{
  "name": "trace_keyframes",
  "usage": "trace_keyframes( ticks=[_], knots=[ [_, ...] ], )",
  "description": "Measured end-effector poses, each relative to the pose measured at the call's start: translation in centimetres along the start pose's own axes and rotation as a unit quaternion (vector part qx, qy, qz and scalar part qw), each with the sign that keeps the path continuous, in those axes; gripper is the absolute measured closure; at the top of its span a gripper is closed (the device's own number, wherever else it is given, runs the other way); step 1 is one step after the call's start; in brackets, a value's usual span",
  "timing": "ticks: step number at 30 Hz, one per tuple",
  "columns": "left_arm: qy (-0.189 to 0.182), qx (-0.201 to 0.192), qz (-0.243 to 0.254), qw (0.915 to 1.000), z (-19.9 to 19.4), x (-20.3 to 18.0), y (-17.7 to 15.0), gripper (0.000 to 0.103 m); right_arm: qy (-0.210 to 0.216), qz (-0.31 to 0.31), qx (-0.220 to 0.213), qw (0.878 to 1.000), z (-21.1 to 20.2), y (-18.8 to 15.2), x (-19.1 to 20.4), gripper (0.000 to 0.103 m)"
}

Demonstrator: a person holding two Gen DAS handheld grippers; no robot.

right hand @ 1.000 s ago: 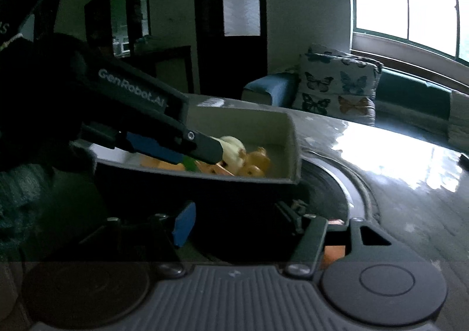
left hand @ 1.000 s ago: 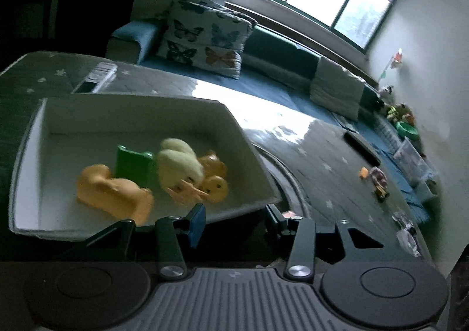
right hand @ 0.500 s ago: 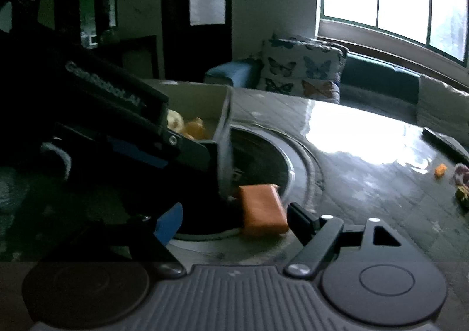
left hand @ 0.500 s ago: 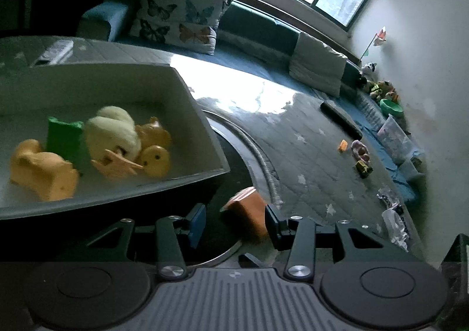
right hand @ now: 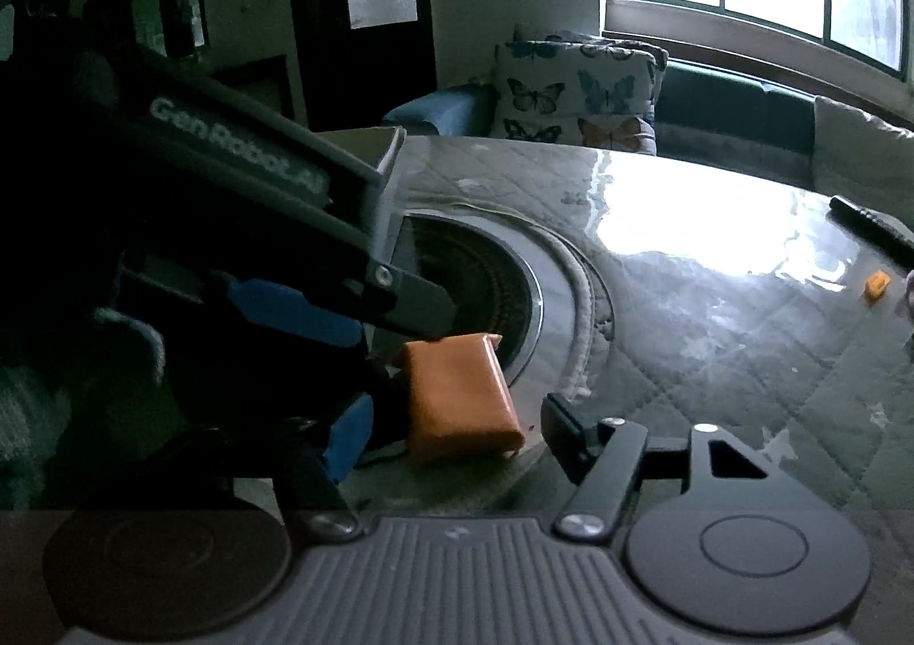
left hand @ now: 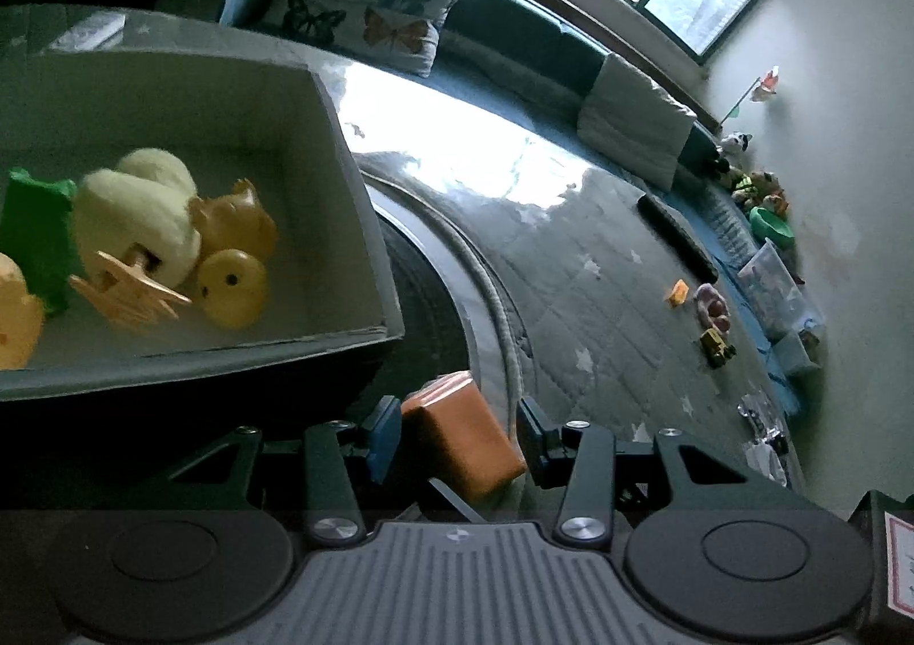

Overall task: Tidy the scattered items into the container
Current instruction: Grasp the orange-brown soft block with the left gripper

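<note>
An orange block (left hand: 462, 433) lies on the floor beside the grey container (left hand: 365, 222), and shows in the right wrist view (right hand: 457, 402) too. My left gripper (left hand: 460, 433) is open with its fingers on either side of the block. My right gripper (right hand: 451, 431) is open, also straddling the block from another side. The left gripper's body (right hand: 240, 176) fills the left of the right wrist view. The container holds yellow ducks (left hand: 228, 256), a cream plush (left hand: 137, 222) and a green piece (left hand: 34, 239).
A round dark disc with a metal rim (left hand: 485, 313) lies under the block on the quilted mat (left hand: 600, 268). Small toys (left hand: 708, 313) and a black remote (left hand: 674, 239) lie far right. A butterfly cushion (left hand: 365, 11) rests on the sofa.
Both grippers swung from the container to the orange block and came closer. The block now sits between the fingers of each gripper.
</note>
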State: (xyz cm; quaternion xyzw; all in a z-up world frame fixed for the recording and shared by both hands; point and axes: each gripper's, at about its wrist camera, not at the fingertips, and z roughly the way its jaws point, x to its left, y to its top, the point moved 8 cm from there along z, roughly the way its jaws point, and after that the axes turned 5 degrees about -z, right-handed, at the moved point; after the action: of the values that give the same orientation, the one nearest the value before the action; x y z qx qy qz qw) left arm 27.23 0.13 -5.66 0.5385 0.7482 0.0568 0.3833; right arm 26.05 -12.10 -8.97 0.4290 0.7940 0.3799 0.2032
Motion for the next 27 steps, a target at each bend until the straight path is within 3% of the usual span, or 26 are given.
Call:
trace_keyframes(
  ticks=[11, 25, 27],
  knots=[
    [0.021, 0.003, -0.018, 0.9996, 1.8, -0.2, 0.5, 0.056, 0.021, 0.010, 0.004, 1.000, 0.8, -0.1, -0.9, 0.057],
    [0.043, 0.017, -0.004, 0.9989, 2.3, 0.3, -0.1, 0.056, 0.013, 0.017, 0.002, 1.000, -0.6, -0.7, 0.3, 0.060],
    [0.043, 0.016, 0.006, 0.9989, 2.1, 0.2, -0.3, 0.061, 0.012, 0.020, 0.000, 1.000, -0.8, -0.9, 0.5, 0.060]
  ],
)
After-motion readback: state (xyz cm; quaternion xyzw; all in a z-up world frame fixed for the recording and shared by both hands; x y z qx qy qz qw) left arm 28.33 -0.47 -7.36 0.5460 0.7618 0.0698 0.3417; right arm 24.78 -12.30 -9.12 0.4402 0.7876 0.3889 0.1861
